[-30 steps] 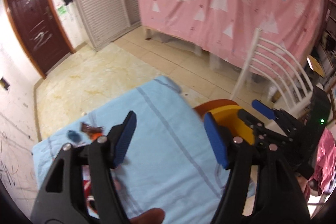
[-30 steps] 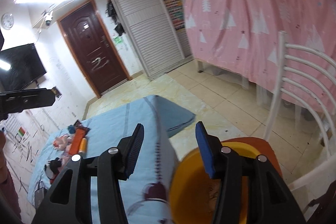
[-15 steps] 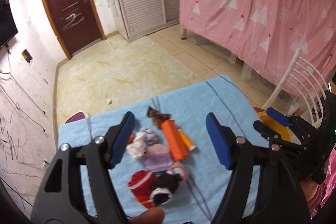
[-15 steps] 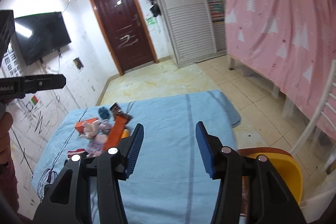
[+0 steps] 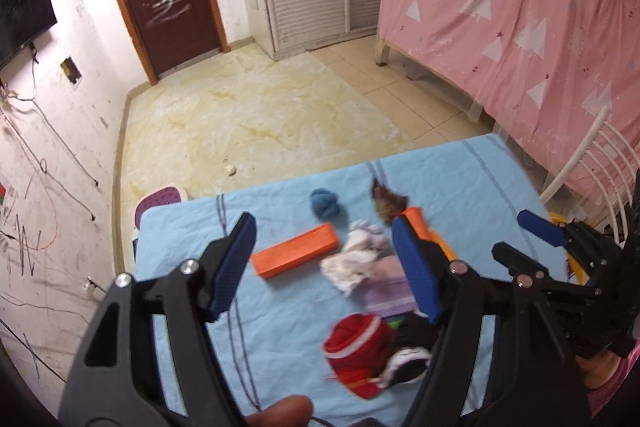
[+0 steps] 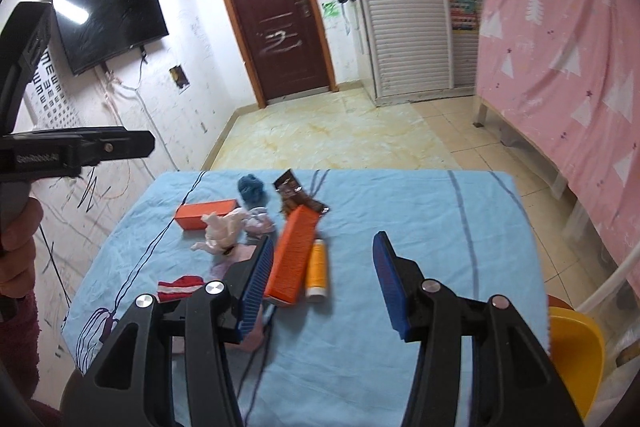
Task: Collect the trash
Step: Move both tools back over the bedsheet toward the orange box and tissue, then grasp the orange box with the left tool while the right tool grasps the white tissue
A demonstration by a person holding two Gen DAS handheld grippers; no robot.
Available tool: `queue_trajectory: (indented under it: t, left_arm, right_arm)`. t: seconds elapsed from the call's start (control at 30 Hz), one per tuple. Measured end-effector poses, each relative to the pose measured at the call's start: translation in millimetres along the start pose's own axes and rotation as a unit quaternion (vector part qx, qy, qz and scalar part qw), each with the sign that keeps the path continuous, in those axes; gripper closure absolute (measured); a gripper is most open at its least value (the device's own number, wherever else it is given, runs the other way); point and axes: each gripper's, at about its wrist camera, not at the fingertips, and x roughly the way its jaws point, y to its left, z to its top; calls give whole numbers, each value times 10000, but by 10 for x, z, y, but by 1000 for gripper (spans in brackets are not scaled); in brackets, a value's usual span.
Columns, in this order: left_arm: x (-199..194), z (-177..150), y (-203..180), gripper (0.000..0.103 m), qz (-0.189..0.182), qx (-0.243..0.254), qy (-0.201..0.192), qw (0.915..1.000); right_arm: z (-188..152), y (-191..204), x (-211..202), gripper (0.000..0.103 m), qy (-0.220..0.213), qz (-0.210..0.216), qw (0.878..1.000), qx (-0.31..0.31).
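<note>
While both grippers hang over the blue-covered table (image 6: 420, 223), each stands released with nothing between its pads: left gripper (image 5: 326, 263), right gripper (image 6: 322, 281). Trash sits clustered on the cloth's left half: orange box (image 6: 205, 213), second orange box (image 6: 294, 257) lying beside a yellow bottle (image 6: 317, 273), brown wrapper (image 6: 294, 193), blue ball (image 6: 250, 189), crumpled white tissue (image 6: 220, 229), red-and-white cloth (image 5: 358, 345). Yellow bin (image 6: 574, 355) stands off the table's right edge, near a white chair (image 5: 596, 163).
</note>
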Motion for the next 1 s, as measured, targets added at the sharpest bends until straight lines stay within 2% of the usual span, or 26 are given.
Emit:
queue_trajectory:
  t: [0.33, 0.4, 0.53, 0.77, 0.97, 1.0]
  left_arm:
    - [657, -170, 432, 35, -19, -166, 555, 9983]
    - [773, -209, 482, 35, -219, 10, 661, 9976]
    - [982, -274, 530, 35, -360, 351, 797, 9955]
    - [1258, -321, 572, 36, -722, 578, 969, 9910]
    - [1420, -412, 516, 36, -887, 805, 1120, 9865]
    - [1418, -428, 515, 38, -875, 831, 1060, 9870]
  right_arm:
    - [97, 309, 384, 57, 283, 131, 9990, -305]
    - [126, 364, 449, 57, 302, 149, 9987, -383]
    - [175, 458, 563, 57, 386, 230, 9978, -478]
    - [191, 680, 686, 57, 458, 359, 9960, -671]
    - [186, 852, 786, 57, 568, 354, 9942, -840]
    - [184, 875, 807, 57, 591, 353, 9939, -859]
